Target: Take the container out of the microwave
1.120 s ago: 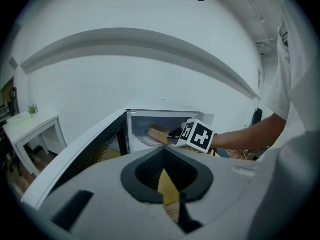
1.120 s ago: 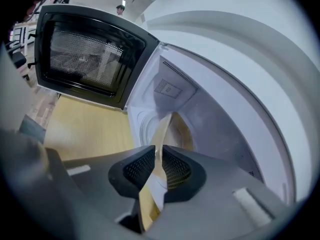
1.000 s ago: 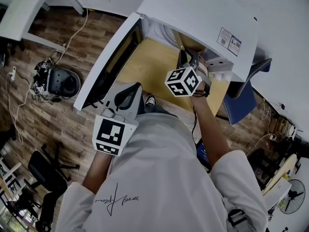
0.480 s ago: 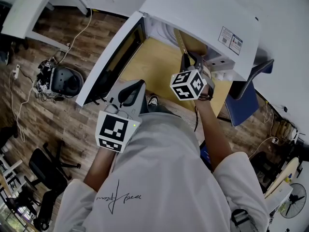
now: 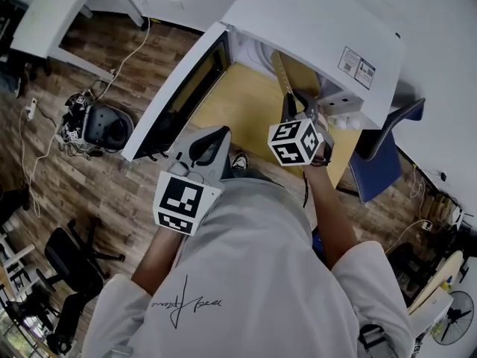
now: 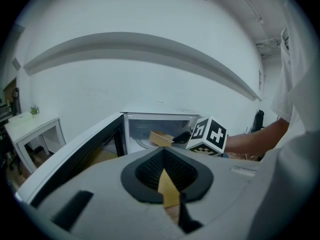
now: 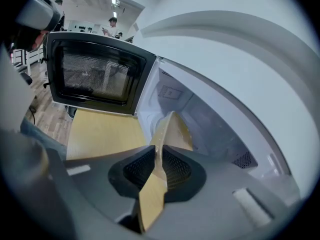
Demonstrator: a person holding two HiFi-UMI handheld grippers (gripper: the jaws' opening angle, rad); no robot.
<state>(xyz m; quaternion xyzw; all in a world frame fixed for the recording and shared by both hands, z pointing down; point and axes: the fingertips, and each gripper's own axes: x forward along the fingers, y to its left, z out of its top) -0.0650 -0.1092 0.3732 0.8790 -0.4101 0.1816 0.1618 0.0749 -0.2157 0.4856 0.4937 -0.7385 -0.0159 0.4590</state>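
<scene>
The white microwave (image 5: 320, 21) stands on the wooden bench (image 5: 238, 103) with its door (image 5: 179, 95) swung wide open. The right tongs (image 5: 292, 103) reach into the opening and pinch the rim of the brown cardboard container (image 5: 282, 71), the thin wall clamped between the two pads. The container sits tilted just inside the mouth of the oven; I cannot tell whether its base touches the oven floor. The left tongs (image 5: 216, 139) hang in front of the open door, near the bench edge, well apart from the container, their tips together and nothing between them.
</scene>
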